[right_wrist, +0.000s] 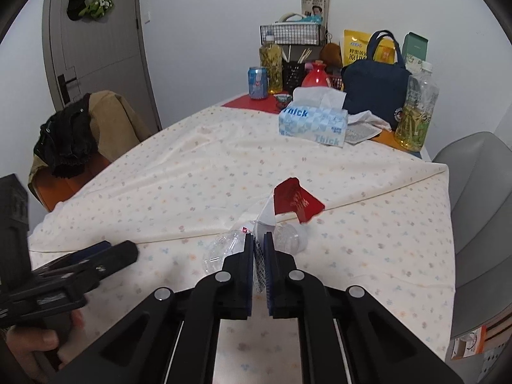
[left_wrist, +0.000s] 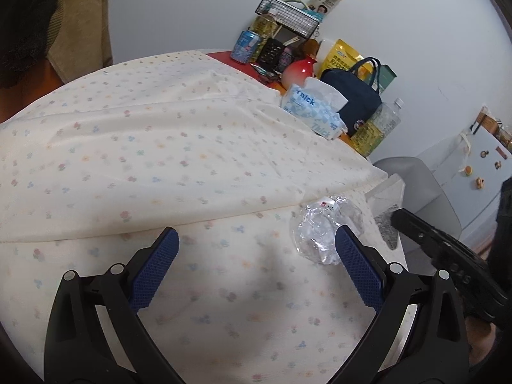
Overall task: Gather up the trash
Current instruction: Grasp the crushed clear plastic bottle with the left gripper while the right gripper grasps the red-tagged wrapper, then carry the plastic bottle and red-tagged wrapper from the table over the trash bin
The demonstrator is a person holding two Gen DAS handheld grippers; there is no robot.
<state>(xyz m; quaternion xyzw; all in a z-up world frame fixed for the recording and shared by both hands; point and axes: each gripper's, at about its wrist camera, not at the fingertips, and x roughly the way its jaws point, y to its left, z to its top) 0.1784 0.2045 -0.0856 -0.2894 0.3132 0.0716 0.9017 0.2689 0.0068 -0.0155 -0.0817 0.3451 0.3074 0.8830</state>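
Note:
A crushed clear plastic bottle [left_wrist: 315, 227] lies on the floral tablecloth [left_wrist: 160, 147] near the table's right edge. My left gripper [left_wrist: 256, 240] is open and empty, low over the cloth, with the bottle just beyond its right finger [left_wrist: 358, 268]. My right gripper [right_wrist: 259, 240] is shut on a torn red and white wrapper [right_wrist: 292, 200], held just above the same bottle [right_wrist: 224, 248]. The right gripper also shows in the left wrist view [left_wrist: 448, 252] at the right, past the bottle. The left gripper shows in the right wrist view [right_wrist: 96, 256] at the left.
At the table's far end stand a tissue box [right_wrist: 312, 121], a navy bag [right_wrist: 376, 88], a large bottle [right_wrist: 416, 108], a blue can [right_wrist: 258, 82], a red vase [right_wrist: 315, 78] and a wire basket [right_wrist: 291, 33]. A grey chair [right_wrist: 480, 224] is at right, a chair with jackets [right_wrist: 76, 134] at left.

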